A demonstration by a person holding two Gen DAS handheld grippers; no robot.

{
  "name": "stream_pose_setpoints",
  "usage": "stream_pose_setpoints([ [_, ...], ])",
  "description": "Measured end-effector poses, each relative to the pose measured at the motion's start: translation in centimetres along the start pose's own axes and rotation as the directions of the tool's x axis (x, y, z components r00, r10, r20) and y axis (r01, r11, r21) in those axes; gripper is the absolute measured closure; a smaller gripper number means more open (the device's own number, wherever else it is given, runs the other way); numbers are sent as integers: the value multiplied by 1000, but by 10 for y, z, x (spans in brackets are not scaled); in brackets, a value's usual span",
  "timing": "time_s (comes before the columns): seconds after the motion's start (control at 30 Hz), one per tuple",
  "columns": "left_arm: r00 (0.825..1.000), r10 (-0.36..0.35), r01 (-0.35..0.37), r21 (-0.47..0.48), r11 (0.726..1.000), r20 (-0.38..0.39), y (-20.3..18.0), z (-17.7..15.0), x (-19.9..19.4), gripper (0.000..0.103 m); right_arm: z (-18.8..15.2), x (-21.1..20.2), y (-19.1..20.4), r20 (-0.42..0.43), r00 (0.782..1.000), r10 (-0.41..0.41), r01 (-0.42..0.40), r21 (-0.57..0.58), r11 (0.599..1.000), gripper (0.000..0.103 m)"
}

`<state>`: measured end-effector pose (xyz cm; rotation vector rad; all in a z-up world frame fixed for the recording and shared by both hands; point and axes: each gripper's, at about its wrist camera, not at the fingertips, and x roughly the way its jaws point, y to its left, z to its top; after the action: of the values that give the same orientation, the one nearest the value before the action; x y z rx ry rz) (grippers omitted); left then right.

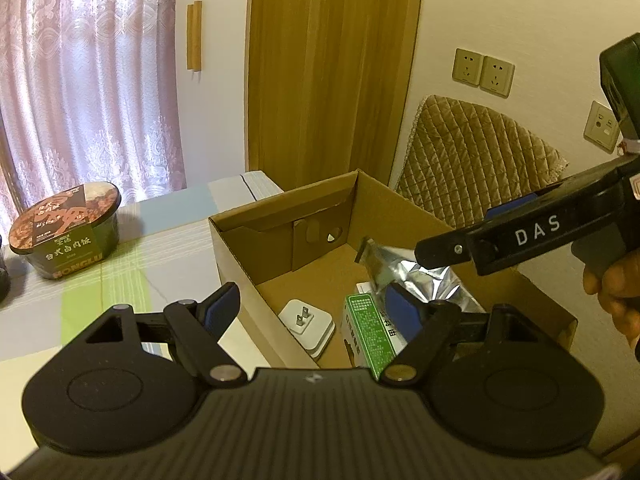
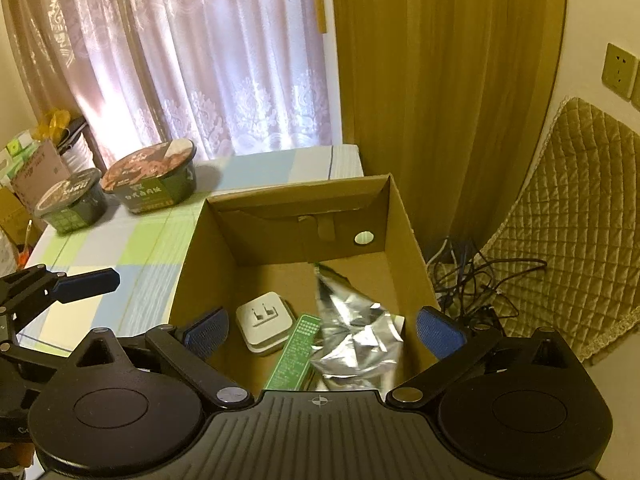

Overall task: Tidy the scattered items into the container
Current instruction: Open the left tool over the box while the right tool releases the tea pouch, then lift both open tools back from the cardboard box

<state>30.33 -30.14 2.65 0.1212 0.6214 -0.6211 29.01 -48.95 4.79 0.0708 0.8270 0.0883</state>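
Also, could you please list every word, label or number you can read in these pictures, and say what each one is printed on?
"DAS": white letters on the right hand-held gripper.
"HONGLU" (first letter uncertain): bottom edge of the large food bowl; its Chinese print is too blurred to be sure of.
Green box in the cardboard box: print too small to read.
Smaller bowl: label blurred.

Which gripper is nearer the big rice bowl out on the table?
Left. The left gripper sits at the cardboard box's table-side wall, next to the rice bowl. The right gripper hangs over the box interior, farther from it. Both jaws are open and empty.
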Motion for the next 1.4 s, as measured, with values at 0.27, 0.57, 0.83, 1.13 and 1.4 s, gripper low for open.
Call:
stream_pose_setpoints([
  [0.27, 1000, -1, 1, 0, 1000, 3, -1, 0, -6, 27, -6, -8, -1, -1, 1000, -12, 12, 4, 1000, 0],
  [0.57, 1000, -5, 5, -1, 1000, 5, -9, -2, -27, 27, -12, -29, -2, 3, 1000, -23, 23, 16, 1000, 0],
  [0.83, 1000, -12, 11, -28, 1000, -3, -22, -11, -61, 27, -25, -60, 5, 8, 1000, -24, 24, 34, 999, 0],
  [1.13, 999, -32, 31, -47, 998, -13, -43, -21, -106, 22, -46, -107, 14, 27, 999, -23, 22, 57, 998, 0],
  [1.4, 1000, -22, 22, -42, 999, 2, -57, -24, -151, 8, -62, -149, 17, 54, 998, -27, 22, 85, 996, 0],
])
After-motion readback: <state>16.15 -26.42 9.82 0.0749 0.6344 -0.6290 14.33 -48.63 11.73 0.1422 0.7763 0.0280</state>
